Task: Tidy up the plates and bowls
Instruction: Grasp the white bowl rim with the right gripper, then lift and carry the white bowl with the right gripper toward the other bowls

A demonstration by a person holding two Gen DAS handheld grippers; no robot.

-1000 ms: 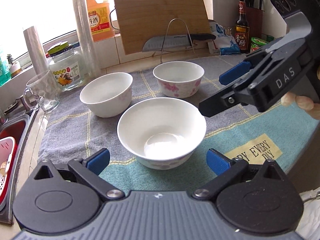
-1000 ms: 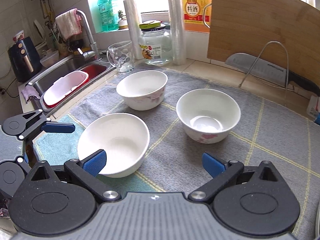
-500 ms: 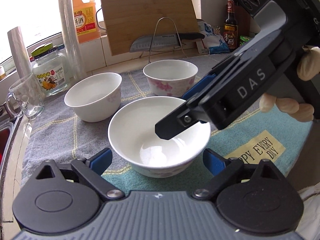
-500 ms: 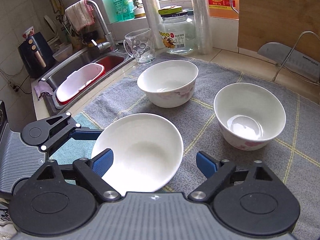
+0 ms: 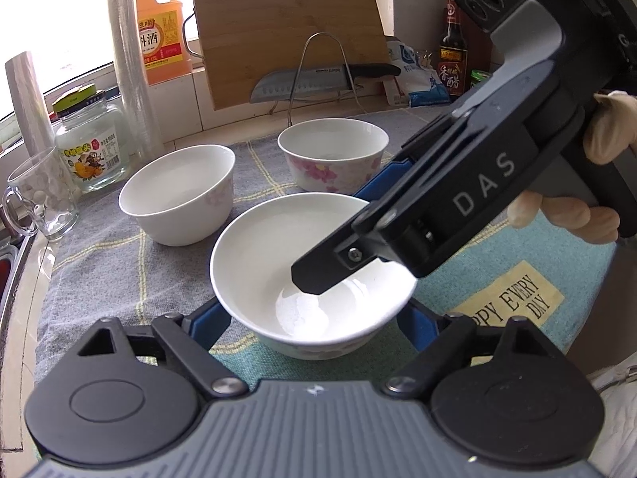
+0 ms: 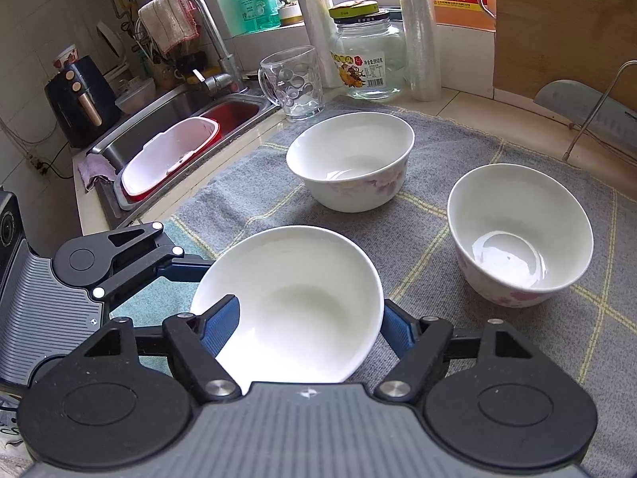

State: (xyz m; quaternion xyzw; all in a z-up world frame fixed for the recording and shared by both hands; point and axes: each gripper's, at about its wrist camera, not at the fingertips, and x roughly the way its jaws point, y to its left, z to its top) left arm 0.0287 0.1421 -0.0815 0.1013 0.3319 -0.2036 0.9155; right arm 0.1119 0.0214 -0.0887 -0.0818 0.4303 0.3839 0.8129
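Three white bowls stand on a grey and teal cloth [image 5: 99,263]. The nearest bowl [image 5: 278,247] [image 6: 302,279] lies between both grippers. My right gripper [image 6: 306,328] reaches in from the right and is shut on it. One of its fingers [image 5: 318,275] dips inside the bowl, and the other pad sits outside the far rim. My left gripper [image 5: 312,324] straddles the bowl's base. Its jaws are closing, and the pads stand close to the sides without a clear press. Behind stand a plain bowl [image 5: 175,203] [image 6: 350,167] and a pink-flowered bowl [image 5: 330,151] [image 6: 517,231].
A glass mug [image 5: 40,195] and a jar [image 5: 89,143] stand at the cloth's left edge. A knife on a wire rack [image 5: 318,79] and a cutting board [image 5: 286,28] line the back. A sink with a red and white basin [image 6: 171,159] lies to the left. A gloved hand [image 5: 565,215] holds the right gripper.
The right gripper came in from the right, dropped one finger into the nearest bowl and narrowed its jaws. The left gripper's fingers drew in toward the bowl's base.
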